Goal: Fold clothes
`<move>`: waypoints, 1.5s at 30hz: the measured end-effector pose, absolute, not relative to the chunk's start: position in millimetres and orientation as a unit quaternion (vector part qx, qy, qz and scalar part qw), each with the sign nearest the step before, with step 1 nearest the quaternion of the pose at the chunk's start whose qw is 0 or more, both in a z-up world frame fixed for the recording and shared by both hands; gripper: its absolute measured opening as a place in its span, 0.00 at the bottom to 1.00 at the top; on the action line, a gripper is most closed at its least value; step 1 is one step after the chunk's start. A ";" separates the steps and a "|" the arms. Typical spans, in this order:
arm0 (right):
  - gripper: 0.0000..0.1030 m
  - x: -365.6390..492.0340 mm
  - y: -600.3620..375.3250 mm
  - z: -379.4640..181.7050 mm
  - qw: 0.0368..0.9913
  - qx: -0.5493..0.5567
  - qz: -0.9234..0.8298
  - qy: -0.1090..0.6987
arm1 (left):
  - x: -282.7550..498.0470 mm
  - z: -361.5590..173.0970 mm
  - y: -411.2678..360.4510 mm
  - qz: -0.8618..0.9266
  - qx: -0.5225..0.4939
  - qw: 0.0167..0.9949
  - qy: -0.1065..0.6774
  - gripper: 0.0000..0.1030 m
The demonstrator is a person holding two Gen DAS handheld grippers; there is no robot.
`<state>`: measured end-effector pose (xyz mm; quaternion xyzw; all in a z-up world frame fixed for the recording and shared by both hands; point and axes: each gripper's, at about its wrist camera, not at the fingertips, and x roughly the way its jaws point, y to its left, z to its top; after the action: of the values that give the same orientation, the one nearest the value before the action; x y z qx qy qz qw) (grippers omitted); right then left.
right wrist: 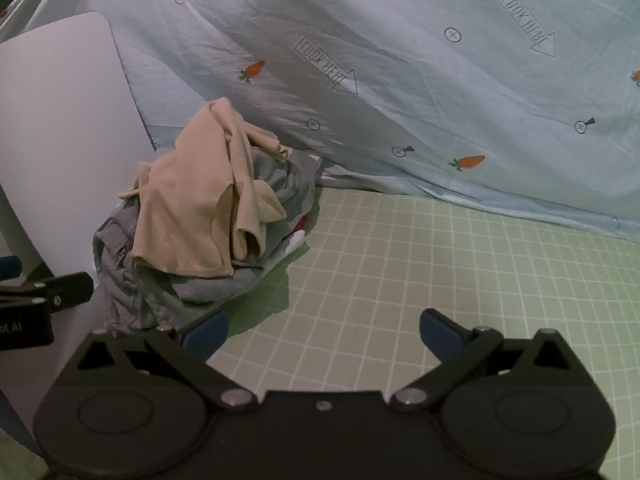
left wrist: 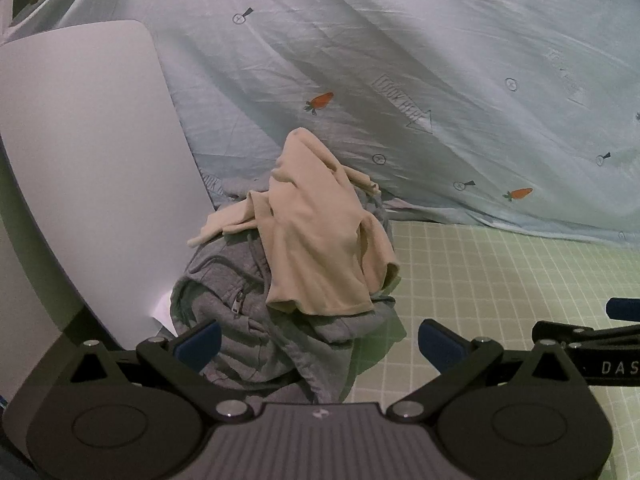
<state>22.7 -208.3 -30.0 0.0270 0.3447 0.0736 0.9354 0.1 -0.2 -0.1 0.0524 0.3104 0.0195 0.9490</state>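
A beige garment (left wrist: 320, 236) lay crumpled atop a grey zip hoodie (left wrist: 240, 332) on the green checked sheet (right wrist: 420, 272), against the carrot-print quilt's (right wrist: 400, 80) edge. Left gripper (left wrist: 318, 344) and right gripper (right wrist: 322, 336) stood wide open, empty.

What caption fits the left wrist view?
Open left gripper before a beige top piled on a grey hoodie.

One beige garment (left wrist: 320, 232), one grey hoodie (left wrist: 240, 320), two carrots (left wrist: 320, 101)
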 end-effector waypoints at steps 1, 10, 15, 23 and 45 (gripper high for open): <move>1.00 21.6 -209.3 -30.0 0.935 0.027 0.074 0.345 | 0.3 -0.2 -0.5 0.020 0.053 0.949 0.311 1.00; 1.00 13.3 -211.8 -27.0 0.936 0.027 0.076 0.342 | -6.8 3.3 -6.3 0.024 0.054 0.948 0.312 1.00; 1.00 7.7 -214.1 -23.2 0.936 0.028 0.079 0.341 | -13.5 1.4 -7.9 0.025 0.057 0.950 0.307 1.00; 1.00 3.1 -215.0 -22.1 0.936 0.027 0.087 0.340 | -24.2 3.6 -8.1 0.031 0.055 0.950 0.307 1.00; 1.00 -0.5 -215.2 -23.4 0.937 0.026 0.083 0.339 | -30.9 3.3 -6.8 0.033 0.048 0.948 0.313 1.00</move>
<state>-0.5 -215.2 -23.4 0.0257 0.3390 0.0831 0.9368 -30.9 -6.8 3.3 0.0481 0.3131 0.0326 0.9479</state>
